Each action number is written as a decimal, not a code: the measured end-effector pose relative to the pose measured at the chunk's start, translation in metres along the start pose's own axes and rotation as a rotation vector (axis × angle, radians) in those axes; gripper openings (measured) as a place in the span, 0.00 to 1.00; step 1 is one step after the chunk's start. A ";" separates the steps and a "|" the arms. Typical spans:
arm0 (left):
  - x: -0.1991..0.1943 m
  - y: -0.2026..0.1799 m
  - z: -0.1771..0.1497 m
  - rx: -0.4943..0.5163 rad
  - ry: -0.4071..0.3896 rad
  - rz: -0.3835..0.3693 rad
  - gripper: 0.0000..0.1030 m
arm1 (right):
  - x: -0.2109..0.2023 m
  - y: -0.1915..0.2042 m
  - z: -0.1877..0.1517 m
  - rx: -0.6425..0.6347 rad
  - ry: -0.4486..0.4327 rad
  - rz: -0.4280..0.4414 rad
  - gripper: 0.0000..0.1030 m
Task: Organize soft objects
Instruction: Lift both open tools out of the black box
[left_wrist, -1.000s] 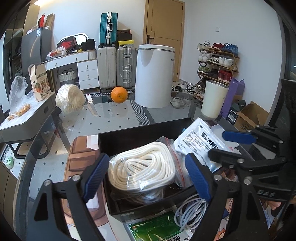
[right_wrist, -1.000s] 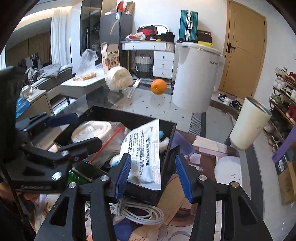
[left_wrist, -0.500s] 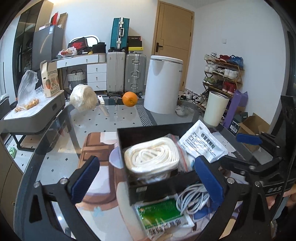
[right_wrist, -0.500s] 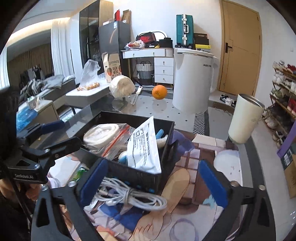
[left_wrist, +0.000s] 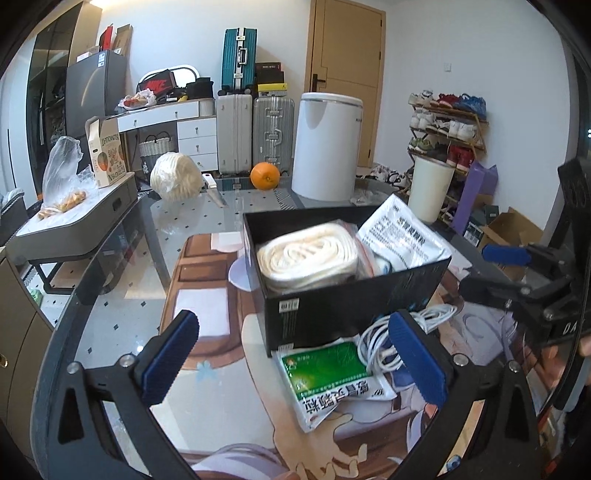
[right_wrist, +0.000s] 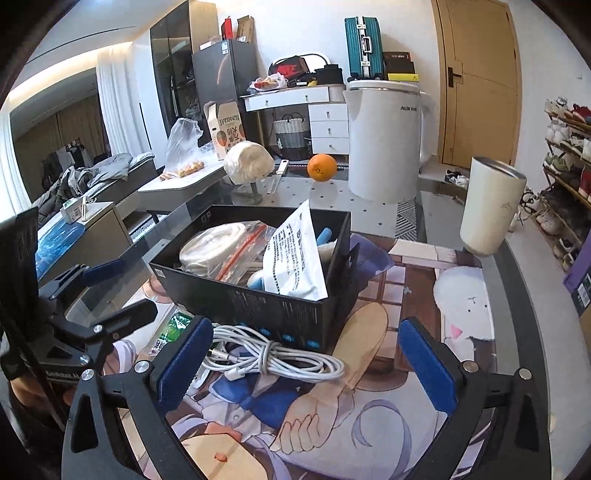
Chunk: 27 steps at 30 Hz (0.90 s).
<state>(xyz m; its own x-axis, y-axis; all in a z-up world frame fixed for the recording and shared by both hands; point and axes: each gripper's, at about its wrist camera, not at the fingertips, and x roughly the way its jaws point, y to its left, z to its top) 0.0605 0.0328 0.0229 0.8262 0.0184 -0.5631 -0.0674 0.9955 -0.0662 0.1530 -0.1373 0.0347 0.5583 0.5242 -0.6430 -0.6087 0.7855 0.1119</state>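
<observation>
Glass-topped counter carried a black box, already packed with bagged white rope and a white pouch. Left outside, judged still to be stowed, were a green sachet and white cable. Both left gripper and right gripper were held wide apart, empty. Only the right view revealed a blue item inside.

Matt black cardboard box holds glossy plastic packets.

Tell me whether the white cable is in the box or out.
Out. The coiled cable lies on the mat in front of the black box, against its near wall, beside the green packet.
</observation>
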 end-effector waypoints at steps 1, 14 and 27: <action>0.001 -0.001 -0.002 -0.001 0.005 -0.005 1.00 | 0.001 -0.001 0.000 0.004 0.008 0.004 0.99; 0.015 -0.002 -0.016 -0.009 0.099 -0.044 1.00 | 0.017 -0.014 -0.008 0.049 0.081 -0.005 0.99; 0.015 -0.002 -0.023 -0.014 0.115 -0.089 1.00 | 0.042 -0.009 -0.020 0.037 0.172 0.010 0.99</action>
<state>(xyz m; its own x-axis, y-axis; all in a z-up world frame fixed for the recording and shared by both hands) 0.0601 0.0287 -0.0047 0.7596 -0.0814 -0.6452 -0.0049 0.9914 -0.1309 0.1707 -0.1291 -0.0079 0.4456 0.4706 -0.7615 -0.5911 0.7935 0.1445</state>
